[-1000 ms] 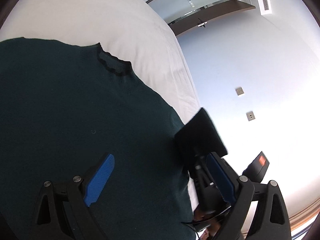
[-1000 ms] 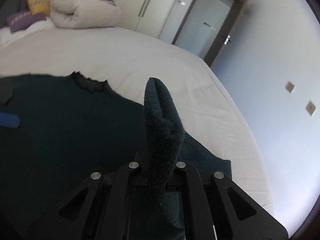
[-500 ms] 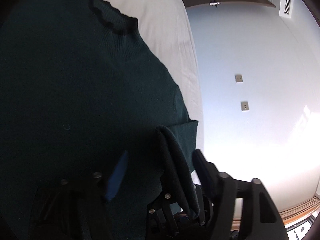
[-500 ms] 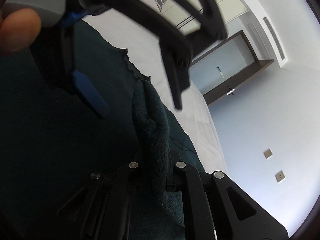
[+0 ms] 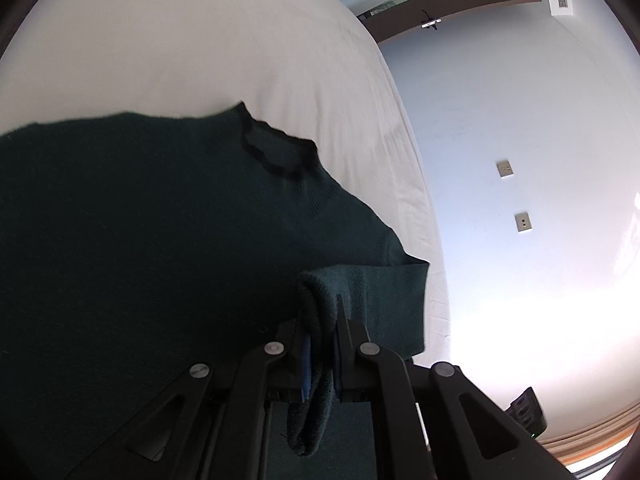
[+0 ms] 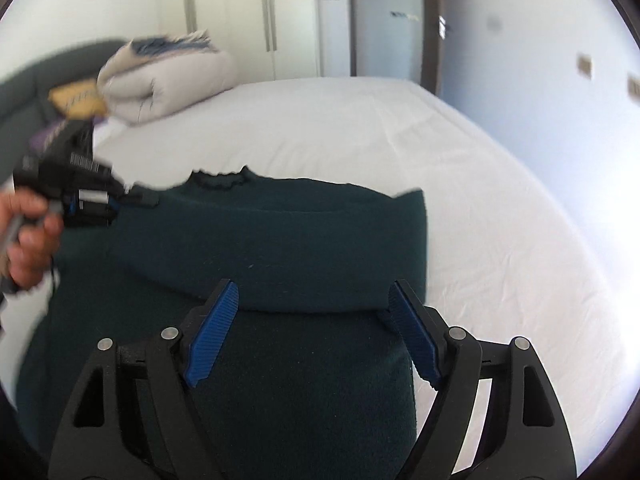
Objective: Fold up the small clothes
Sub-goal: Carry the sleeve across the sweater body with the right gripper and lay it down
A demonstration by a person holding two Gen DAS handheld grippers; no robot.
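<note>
A dark green knit sweater [image 5: 140, 220] lies spread on the white bed [image 5: 200, 48], its scalloped collar [image 5: 276, 152] toward the far side. My left gripper [image 5: 320, 320] is shut on a doubled fold of the sleeve [image 5: 320, 296], which sticks up between the pads. In the right wrist view the sweater [image 6: 300, 380] lies under my right gripper [image 6: 312, 292], whose jaws are opening with only flat cloth below them and nothing pinched. A sleeve band [image 6: 280, 240] lies folded across the body. A hand [image 6: 28, 236] holds the left gripper [image 6: 132, 198] at the left.
A rolled duvet [image 6: 168, 80] and yellow and purple cushions [image 6: 78, 98] sit at the bed's far left corner. Wardrobe doors and a room door stand behind. The bed's right edge [image 5: 424, 220] runs along a wall with sockets [image 5: 504, 168].
The sleeve fold passed from my right gripper to my left: the left closed on it, while the right let go, opened wide and swung back, blurring its view.
</note>
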